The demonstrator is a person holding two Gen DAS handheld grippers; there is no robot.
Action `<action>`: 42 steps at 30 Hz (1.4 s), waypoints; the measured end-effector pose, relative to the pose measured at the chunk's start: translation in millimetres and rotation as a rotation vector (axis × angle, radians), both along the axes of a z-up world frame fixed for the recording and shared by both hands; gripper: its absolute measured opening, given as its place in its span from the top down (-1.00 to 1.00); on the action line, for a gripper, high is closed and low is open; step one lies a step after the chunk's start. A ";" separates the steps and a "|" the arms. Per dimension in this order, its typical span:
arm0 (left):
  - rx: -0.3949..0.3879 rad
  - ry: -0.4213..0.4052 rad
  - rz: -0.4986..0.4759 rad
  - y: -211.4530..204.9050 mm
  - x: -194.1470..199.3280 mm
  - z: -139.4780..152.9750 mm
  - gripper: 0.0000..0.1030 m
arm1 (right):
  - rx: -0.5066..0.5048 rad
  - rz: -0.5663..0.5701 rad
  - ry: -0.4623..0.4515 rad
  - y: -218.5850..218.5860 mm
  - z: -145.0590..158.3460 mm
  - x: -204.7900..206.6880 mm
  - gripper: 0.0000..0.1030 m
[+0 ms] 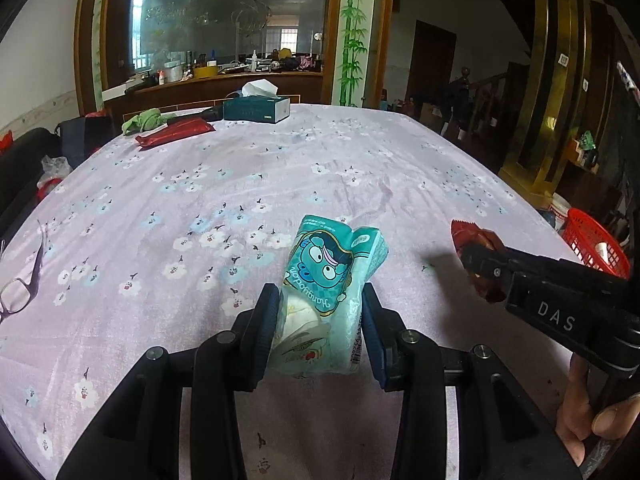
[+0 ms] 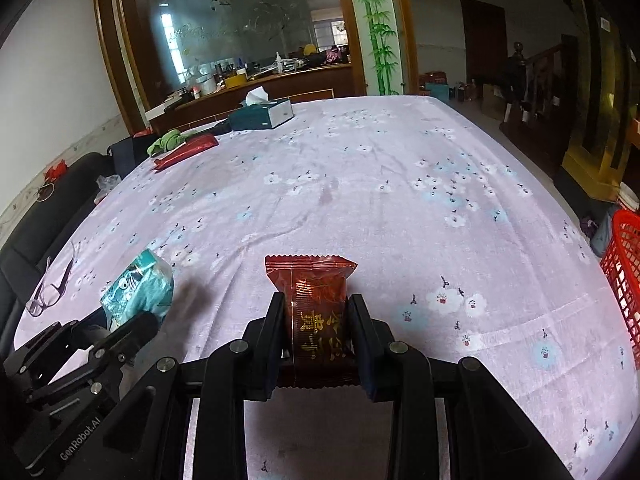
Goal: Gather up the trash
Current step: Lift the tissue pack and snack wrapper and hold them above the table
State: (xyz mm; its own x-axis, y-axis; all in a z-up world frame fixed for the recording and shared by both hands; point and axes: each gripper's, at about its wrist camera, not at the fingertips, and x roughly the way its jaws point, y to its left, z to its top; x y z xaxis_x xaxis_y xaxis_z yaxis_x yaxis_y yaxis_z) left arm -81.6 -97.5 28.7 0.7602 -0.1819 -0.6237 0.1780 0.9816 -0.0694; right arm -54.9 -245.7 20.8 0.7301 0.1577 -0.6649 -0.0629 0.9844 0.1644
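My left gripper is shut on a teal tissue pack with a cartoon face, held just above the floral tablecloth. My right gripper is shut on a dark red snack wrapper with gold lettering, also lifted over the cloth. In the left wrist view the right gripper comes in from the right with the red wrapper in it. The right wrist view shows the left gripper at lower left with the teal pack.
A red mesh basket stands off the table's right edge. Eyeglasses lie at the left edge. At the far end sit a red packet, a green cloth and a tissue box.
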 end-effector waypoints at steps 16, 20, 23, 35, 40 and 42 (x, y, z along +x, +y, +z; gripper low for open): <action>0.006 -0.017 -0.003 -1.7 -3.8 -0.4 0.24 | -0.015 -0.038 0.021 -1.6 -3.4 0.6 0.36; 0.007 -0.014 -0.006 -1.6 -2.9 -0.6 0.24 | -0.030 -0.044 0.027 0.6 -3.5 1.2 0.36; 0.004 -0.015 -0.008 -1.7 -2.6 -0.4 0.24 | -0.035 -0.044 0.029 1.6 -3.6 0.7 0.36; 0.005 -0.016 -0.009 -2.1 -2.0 -0.7 0.24 | -0.036 -0.044 0.030 2.0 -3.6 1.6 0.36; 0.005 -0.016 -0.008 -2.1 -2.4 -0.5 0.24 | -0.036 -0.046 0.030 1.8 -3.7 1.6 0.36; 0.006 -0.016 -0.008 -2.3 -1.5 0.1 0.24 | -0.035 -0.044 0.031 2.1 -3.8 1.7 0.36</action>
State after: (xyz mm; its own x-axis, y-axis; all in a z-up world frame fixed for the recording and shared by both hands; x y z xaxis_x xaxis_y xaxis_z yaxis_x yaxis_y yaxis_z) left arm -83.1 -99.9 28.8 0.7689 -0.1841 -0.6123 0.1864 0.9806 -0.0607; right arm -53.2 -243.6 17.0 0.7149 0.1019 -0.6918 -0.0150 0.9913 0.1306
